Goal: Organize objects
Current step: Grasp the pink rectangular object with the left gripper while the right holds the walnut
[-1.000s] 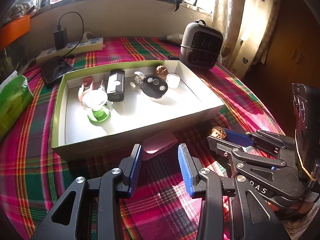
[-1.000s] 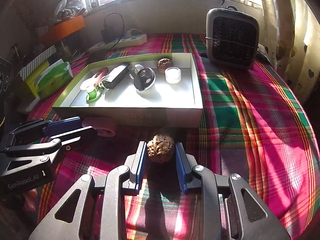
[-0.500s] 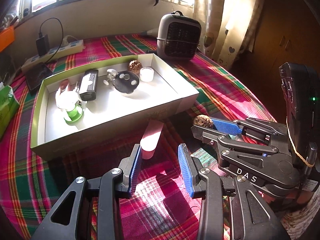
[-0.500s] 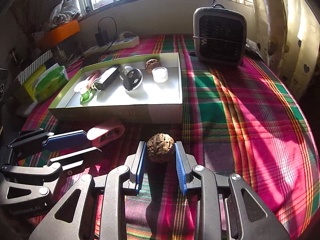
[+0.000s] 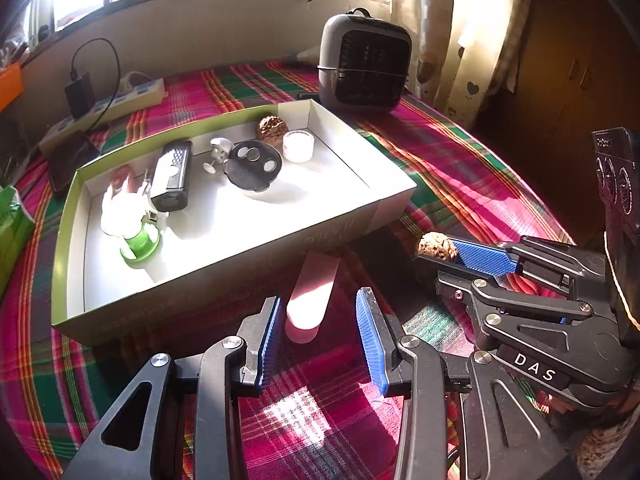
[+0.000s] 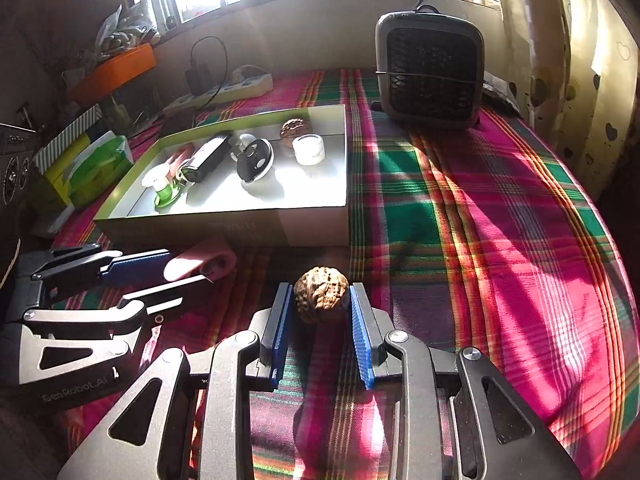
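The walnut (image 6: 321, 299) sits pinched between the blue pads of the right claw (image 6: 321, 322), held clear above the plaid cloth (image 6: 500, 240) of the desk, near the front wall of the open box (image 6: 224, 224). The right wrist view shows this grip head-on, both pads pressing on the shell; the left wrist view catches the same walnut (image 5: 436, 246) only from the side, poking out past one blue pad.

The left claw (image 5: 316, 340) stands wide apart, and the pink tube (image 5: 312, 294) lies on the cloth, its near end between the two pads with a gap on either side. From the right wrist view that tube (image 6: 200, 264) shows an open slot at its far end, which the left view hides.

Inside the box (image 5: 360, 216) are a second walnut (image 5: 272, 128), a white candle (image 5: 298, 146), a black round disc (image 5: 253, 164), a black remote-like device (image 5: 172, 176) and a green-based spool (image 5: 138, 240). A grey fan heater (image 5: 364, 70) stands behind the box. Only the right view shows the green tissue pack (image 6: 100, 168) whole.
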Demonstrator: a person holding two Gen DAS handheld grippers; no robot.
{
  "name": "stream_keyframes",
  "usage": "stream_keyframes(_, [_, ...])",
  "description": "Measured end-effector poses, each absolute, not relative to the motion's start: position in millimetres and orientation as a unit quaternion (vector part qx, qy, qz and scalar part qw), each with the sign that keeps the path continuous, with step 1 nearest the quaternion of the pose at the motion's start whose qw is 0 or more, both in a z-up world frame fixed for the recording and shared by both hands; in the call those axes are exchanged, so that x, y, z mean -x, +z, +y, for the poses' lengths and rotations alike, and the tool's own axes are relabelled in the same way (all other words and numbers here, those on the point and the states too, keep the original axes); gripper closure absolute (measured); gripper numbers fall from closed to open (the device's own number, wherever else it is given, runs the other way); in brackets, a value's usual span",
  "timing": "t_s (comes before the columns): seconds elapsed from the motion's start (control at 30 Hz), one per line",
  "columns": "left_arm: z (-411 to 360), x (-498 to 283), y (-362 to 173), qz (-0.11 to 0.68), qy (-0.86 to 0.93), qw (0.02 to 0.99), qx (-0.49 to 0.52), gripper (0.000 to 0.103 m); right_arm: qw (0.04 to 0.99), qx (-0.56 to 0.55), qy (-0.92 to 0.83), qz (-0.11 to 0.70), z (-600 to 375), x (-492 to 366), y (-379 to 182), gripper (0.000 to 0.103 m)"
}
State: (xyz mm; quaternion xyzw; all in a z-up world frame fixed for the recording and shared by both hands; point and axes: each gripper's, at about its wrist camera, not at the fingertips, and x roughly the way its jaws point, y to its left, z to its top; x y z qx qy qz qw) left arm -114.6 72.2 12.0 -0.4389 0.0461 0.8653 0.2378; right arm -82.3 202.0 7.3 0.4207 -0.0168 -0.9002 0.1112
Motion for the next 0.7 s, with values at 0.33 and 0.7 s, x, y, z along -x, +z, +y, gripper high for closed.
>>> stream_keyframes(0.33, [84.0, 125.9, 7.2, 0.055, 0.868, 0.228, 0.438, 0.068, 0.118, -0.423, -0.898, -0.022, 207.7, 85.3, 6.8, 0.073])
stream_keyframes(0.7, [84.7, 125.7, 6.7, 0.052, 0.874, 0.211, 0.434, 0.076, 0.128, -0.428, -0.894, -0.026, 208.4, 88.5, 4.9, 0.073])
